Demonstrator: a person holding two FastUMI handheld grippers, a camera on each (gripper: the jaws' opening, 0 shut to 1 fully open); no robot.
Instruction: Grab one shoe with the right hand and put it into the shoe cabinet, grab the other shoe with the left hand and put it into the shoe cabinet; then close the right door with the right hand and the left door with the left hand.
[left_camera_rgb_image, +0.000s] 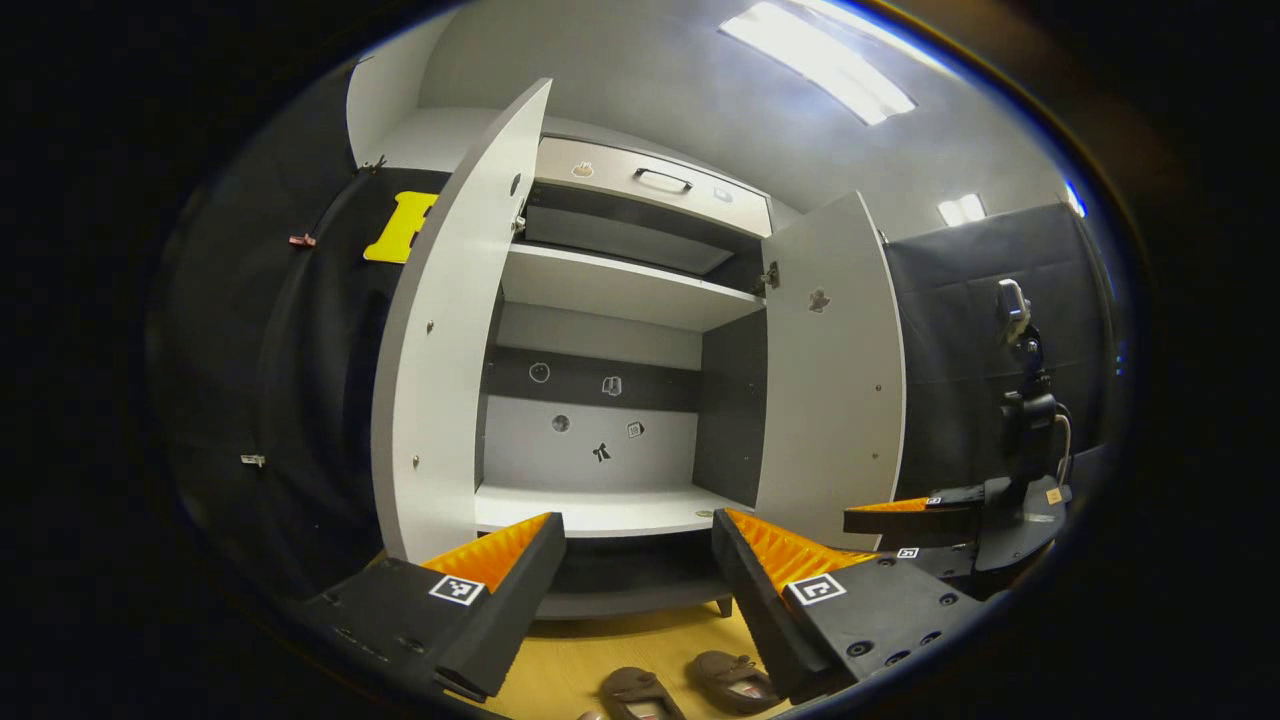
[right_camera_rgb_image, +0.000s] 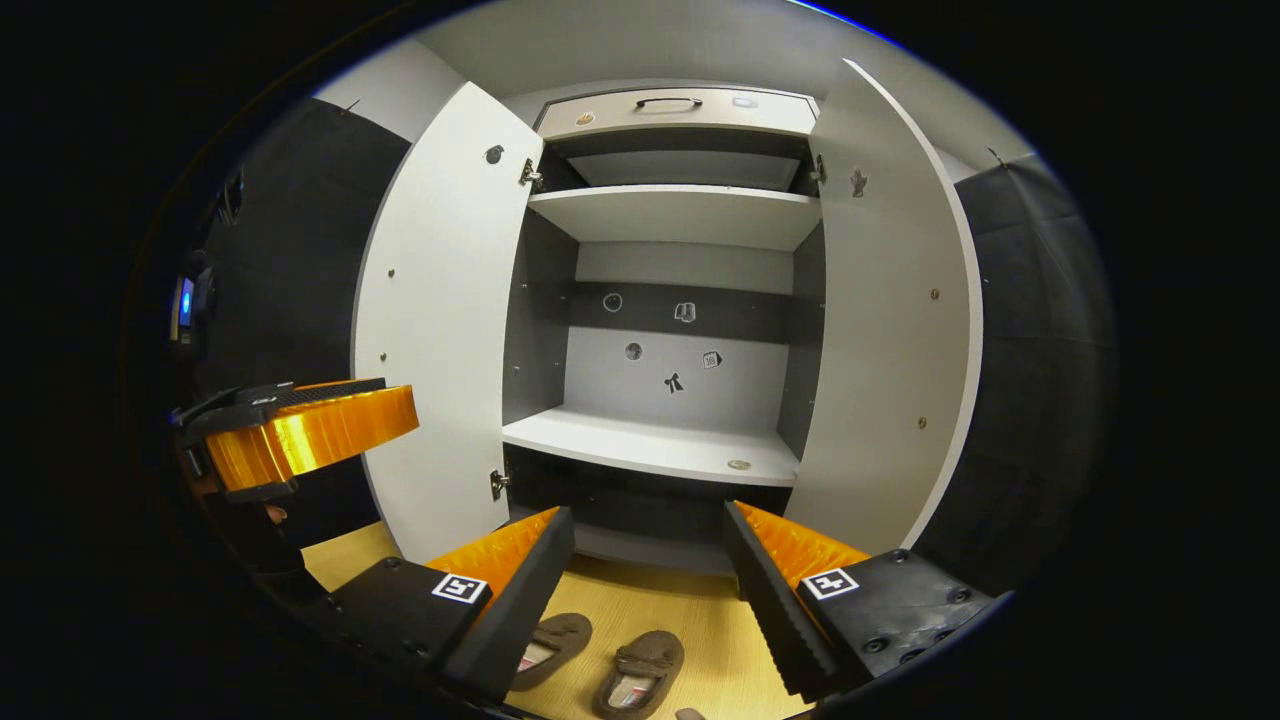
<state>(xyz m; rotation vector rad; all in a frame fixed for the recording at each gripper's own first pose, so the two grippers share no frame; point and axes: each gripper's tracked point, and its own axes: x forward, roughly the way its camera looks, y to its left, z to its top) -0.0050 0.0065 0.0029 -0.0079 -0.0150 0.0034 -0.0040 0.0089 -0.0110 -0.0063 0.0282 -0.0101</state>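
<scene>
Shoe cabinet (right_camera_rgb_image: 680, 300) wide open, left door (right_camera_rgb_image: 440, 330) and right door (right_camera_rgb_image: 890, 330) swung out, pale shelves bare, small stickers on the back panel. Two brown slippers (right_camera_rgb_image: 600, 655) side by side on the wooden floor (right_camera_rgb_image: 720, 640) before it. Left tongs (left_camera_rgb_image: 640, 570) released, holding nothing; right tongs (right_camera_rgb_image: 650, 570) likewise spread. Drawer (right_camera_rgb_image: 680, 110) with handle on top.

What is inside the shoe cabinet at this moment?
The shoe cabinet holds no shoes: its shelves are bare except for one small round object on the lower shelf. Small stickers mark the back wall. The dark space beneath that shelf cannot be seen clearly.
</scene>
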